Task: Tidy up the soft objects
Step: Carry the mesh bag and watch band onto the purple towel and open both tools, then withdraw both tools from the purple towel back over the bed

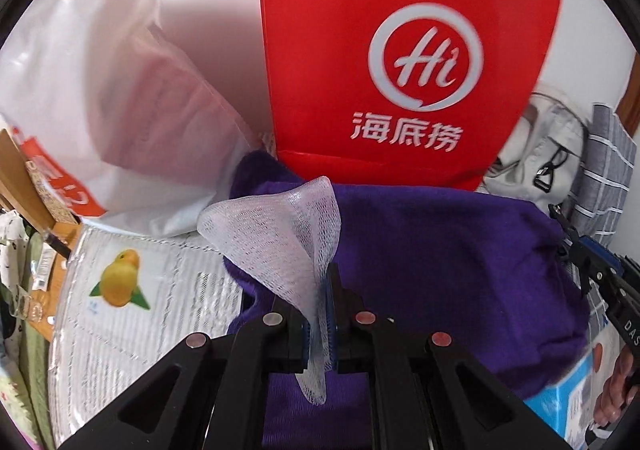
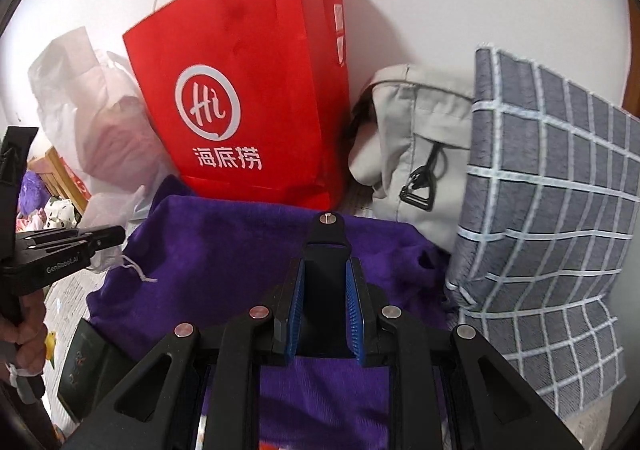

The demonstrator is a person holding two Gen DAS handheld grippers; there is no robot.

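Observation:
My left gripper [image 1: 326, 278] is shut on a white mesh foam net [image 1: 276, 246], which stands up and curls over above the fingertips. Under it lies a purple plush cloth [image 1: 440, 250], in front of a red paper bag [image 1: 400, 50]. My right gripper [image 2: 326, 270] is closed on a narrow black piece with a metal stud on top [image 2: 326, 242], held between its blue pads above the same purple cloth [image 2: 224, 242]. Each gripper shows in the other's view: the right gripper [image 1: 588, 270] at the far right, the left gripper [image 2: 100, 242] at the far left with a hand below it.
The red paper bag [image 2: 248, 90] leans on the white wall. A white plastic bag [image 1: 100, 90] sits to its left, a grey backpack [image 2: 420, 138] and a grey checked pillow [image 2: 552, 210] to its right. A silver insulated bag with a fruit print [image 1: 160, 290] lies at the left, a blue box [image 1: 568, 406] at the lower right.

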